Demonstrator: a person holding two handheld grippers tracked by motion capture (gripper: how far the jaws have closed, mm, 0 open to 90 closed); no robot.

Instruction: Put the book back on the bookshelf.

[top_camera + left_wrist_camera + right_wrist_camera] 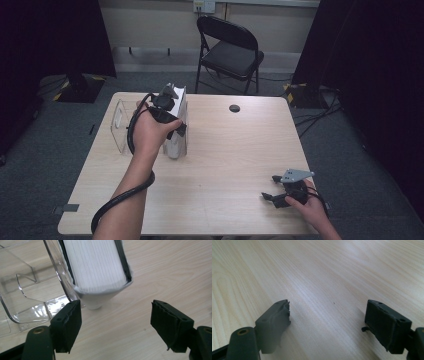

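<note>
A thick book [177, 144] with white pages and a dark cover stands upright on the wooden table [230, 150], leaning against a clear plastic holder [119, 125]. My left gripper [172, 117] hovers over the top of the book. In the left gripper view the book [97, 265] and the holder [25, 290] lie just beyond the jaws. My left gripper [116, 305] is open, and only bare table lies between its pads. My right gripper [269, 187] rests near the table's front right corner. It [328, 305] is open over bare wood.
A small black round cap [234, 108] sits near the table's far edge. A black folding chair [230, 47] stands behind the table. Dark curtains hang at both sides. The left gripper's cable [120, 197] loops over the front left of the table.
</note>
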